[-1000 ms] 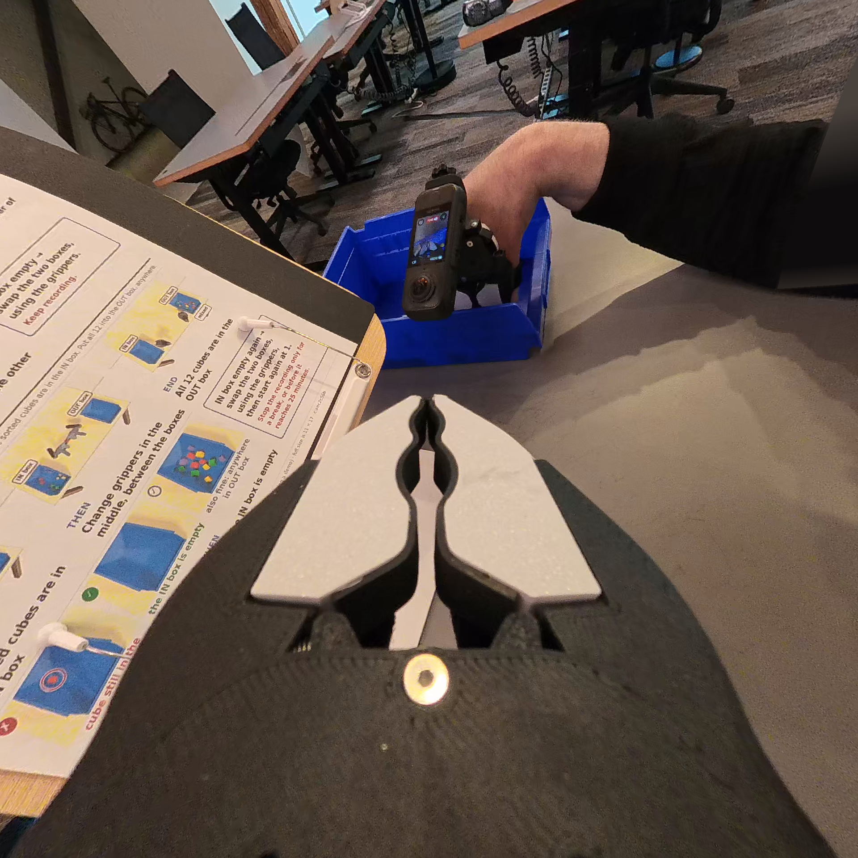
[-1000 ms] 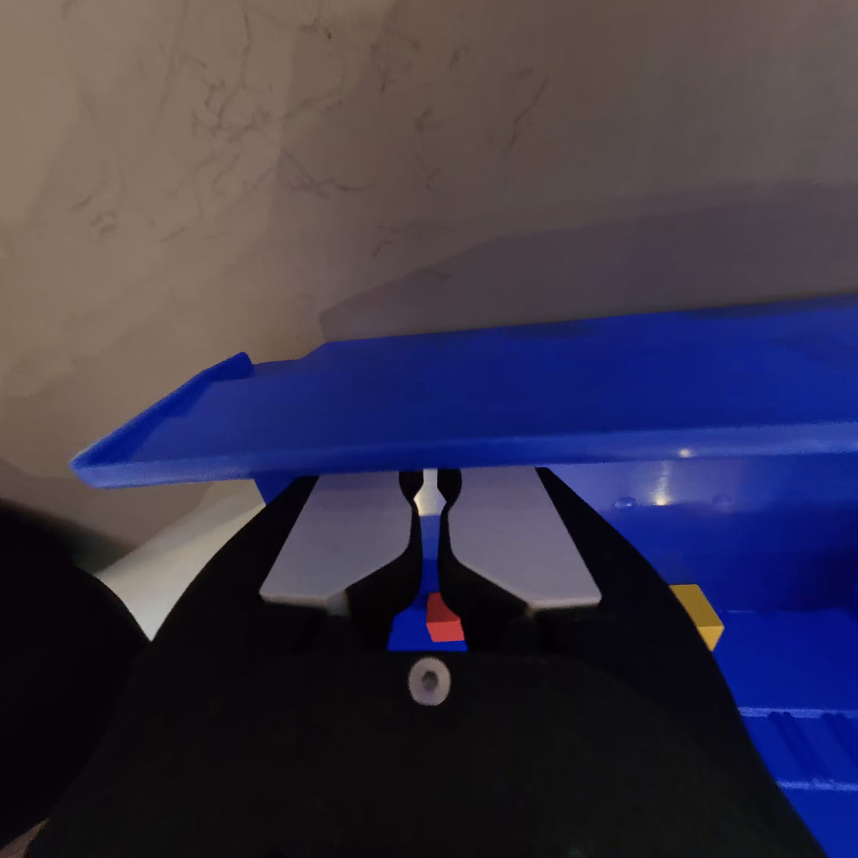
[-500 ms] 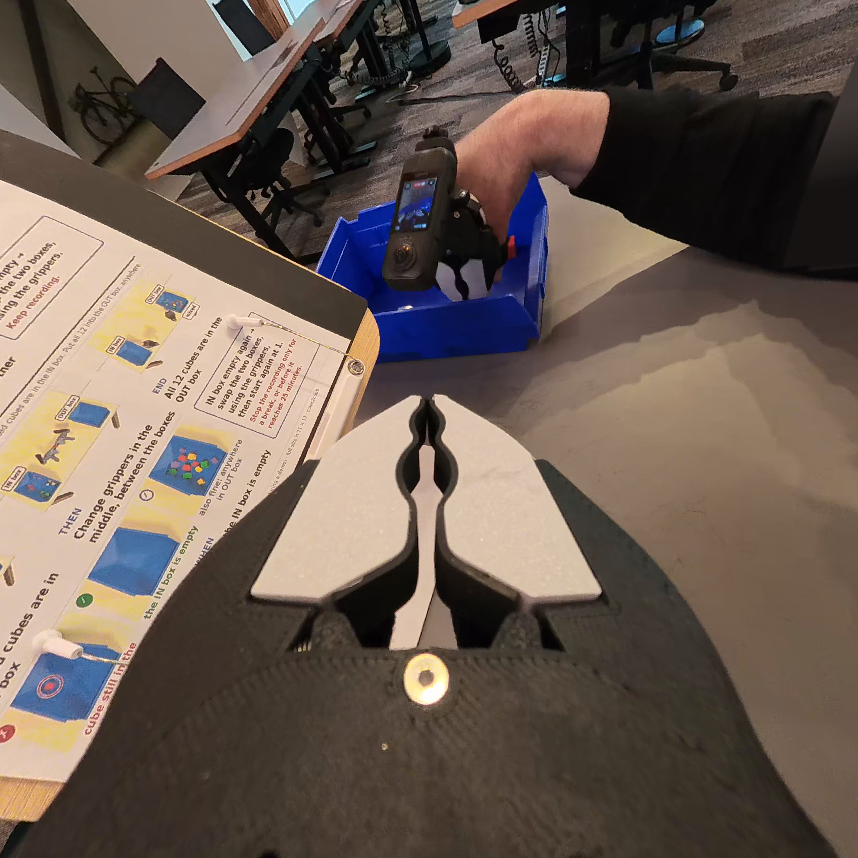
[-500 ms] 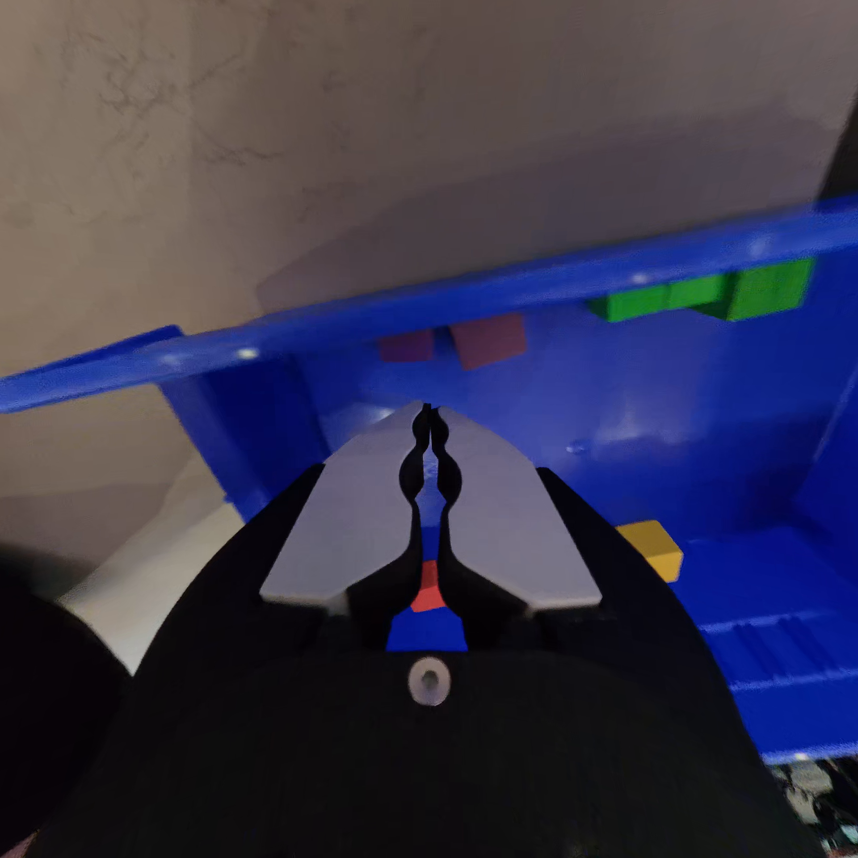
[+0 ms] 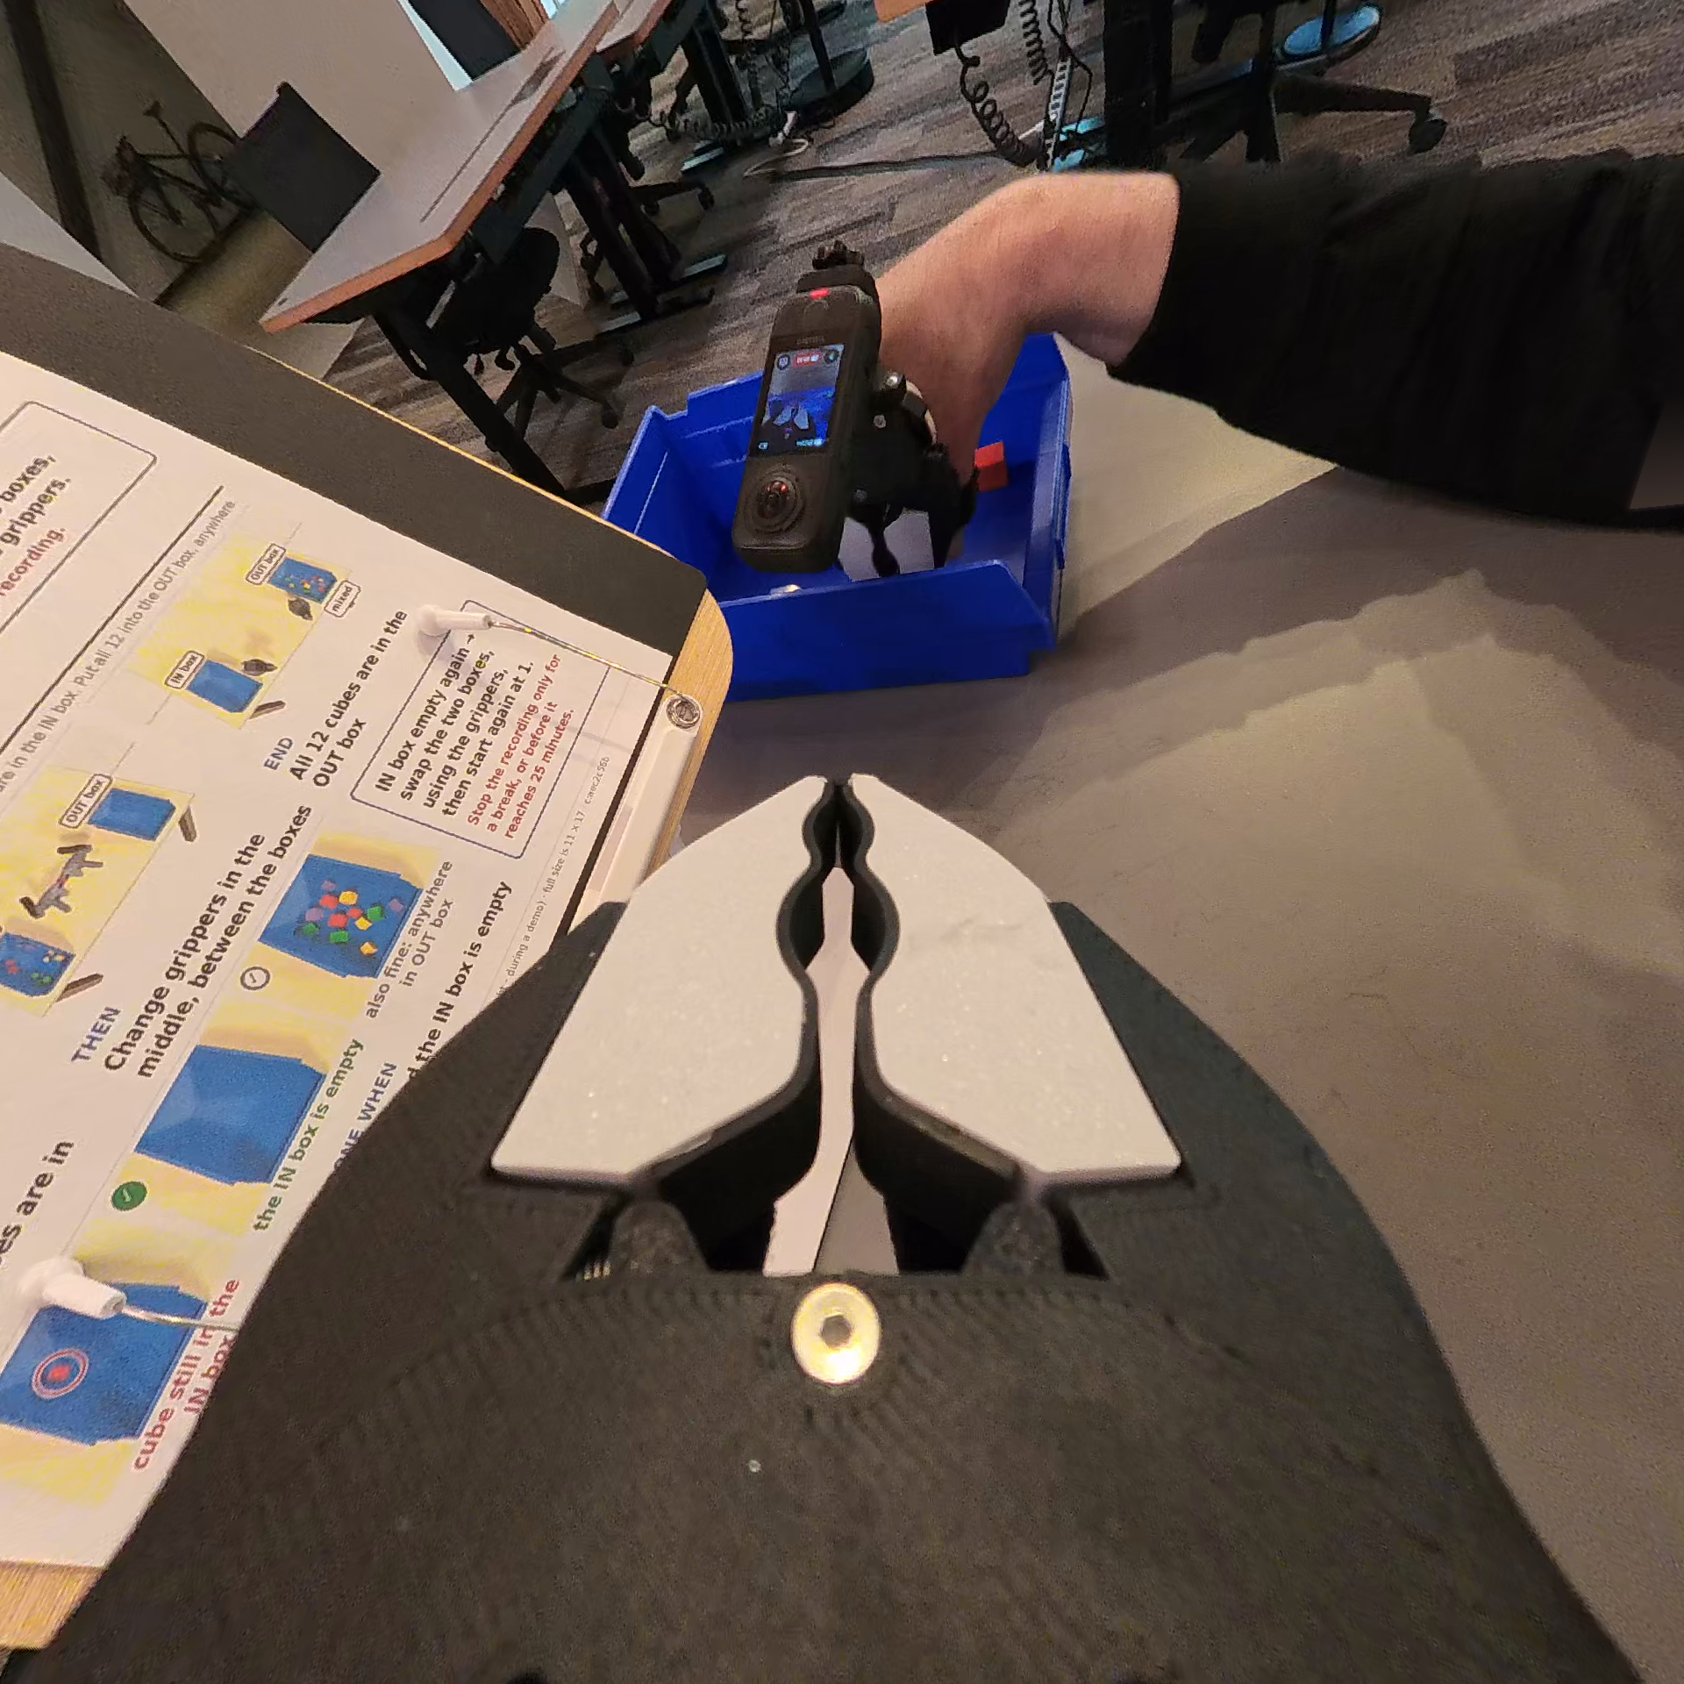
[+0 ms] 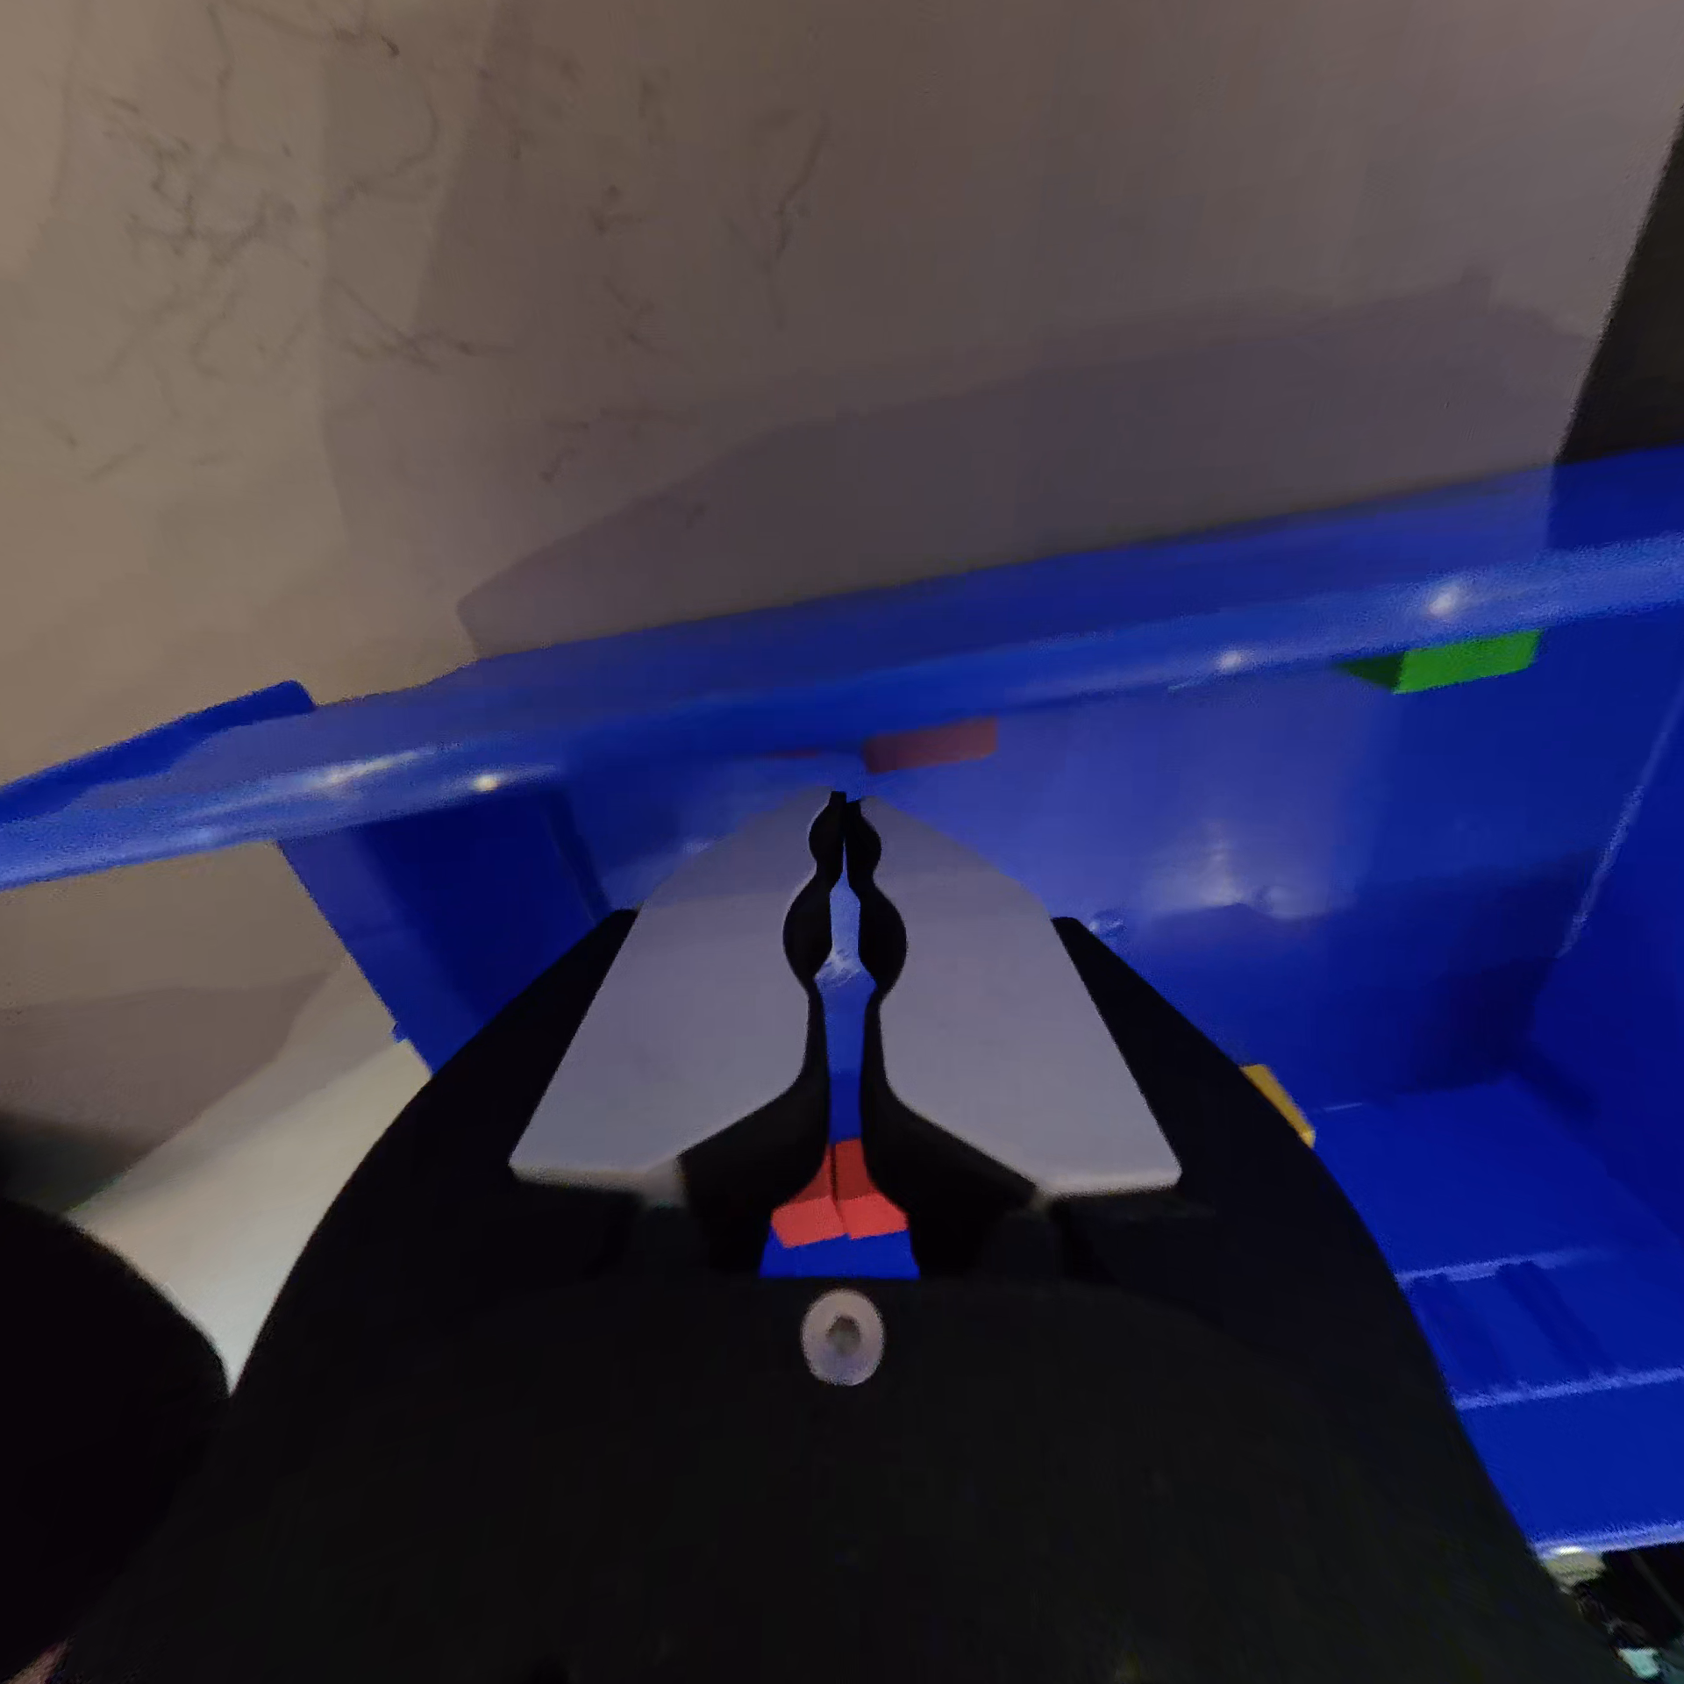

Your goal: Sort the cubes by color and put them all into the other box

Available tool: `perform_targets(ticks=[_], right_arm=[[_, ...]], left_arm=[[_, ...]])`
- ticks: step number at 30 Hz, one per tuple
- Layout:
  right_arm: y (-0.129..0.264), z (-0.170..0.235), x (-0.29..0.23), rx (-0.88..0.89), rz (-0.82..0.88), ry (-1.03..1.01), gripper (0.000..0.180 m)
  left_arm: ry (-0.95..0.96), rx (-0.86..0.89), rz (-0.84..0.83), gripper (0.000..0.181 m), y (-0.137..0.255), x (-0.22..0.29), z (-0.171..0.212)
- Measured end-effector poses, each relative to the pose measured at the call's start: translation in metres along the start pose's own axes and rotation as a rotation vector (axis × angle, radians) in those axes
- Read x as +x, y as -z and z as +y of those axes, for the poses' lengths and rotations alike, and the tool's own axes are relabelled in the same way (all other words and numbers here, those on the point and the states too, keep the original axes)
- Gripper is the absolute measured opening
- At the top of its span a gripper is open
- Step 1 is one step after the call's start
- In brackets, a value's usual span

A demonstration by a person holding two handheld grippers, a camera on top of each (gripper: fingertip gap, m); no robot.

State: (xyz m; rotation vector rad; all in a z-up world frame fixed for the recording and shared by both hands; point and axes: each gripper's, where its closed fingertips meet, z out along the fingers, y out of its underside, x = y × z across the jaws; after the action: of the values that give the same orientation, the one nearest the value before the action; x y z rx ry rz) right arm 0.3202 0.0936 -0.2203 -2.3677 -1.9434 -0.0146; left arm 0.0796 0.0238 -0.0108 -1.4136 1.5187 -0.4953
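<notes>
Grey bench (image 5: pixel 1321 820): right hand-held gripper (image 6: pixel 843 802), pinched together and empty, is sitting inside blue box (image 6: pixel 1367 957) over red cubes (image 6: pixel 838 1212); left hand-held gripper (image 5: pixel 838 793) is idling pressed together.

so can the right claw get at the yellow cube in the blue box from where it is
Probably yes. The right claw is already inside the blue box, shut and empty, and the yellow cube sits just beside its right finger on the box floor, with nothing visible between them; it would need to open first.
</notes>
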Motion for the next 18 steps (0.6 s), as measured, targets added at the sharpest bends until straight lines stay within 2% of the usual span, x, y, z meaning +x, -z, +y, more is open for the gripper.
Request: perform_targets(ticks=[6,12,18], right_arm=[[0.002,0.004,0.015,-0.006,0.078,-0.017,0.000],[-0.004,-0.001,0.014,-0.013,0.073,0.000,0.000],[0.000,0.004,-0.006,-0.015,-0.036,-0.010,0.000]], left_arm=[[0.000,-0.004,0.003,0.000,-0.002,0.001,0.001],[-0.007,-0.016,0.006,0.000,-0.005,0.003,0.002],[-0.009,-0.018,0.001,0.000,-0.004,0.002,0.002]])
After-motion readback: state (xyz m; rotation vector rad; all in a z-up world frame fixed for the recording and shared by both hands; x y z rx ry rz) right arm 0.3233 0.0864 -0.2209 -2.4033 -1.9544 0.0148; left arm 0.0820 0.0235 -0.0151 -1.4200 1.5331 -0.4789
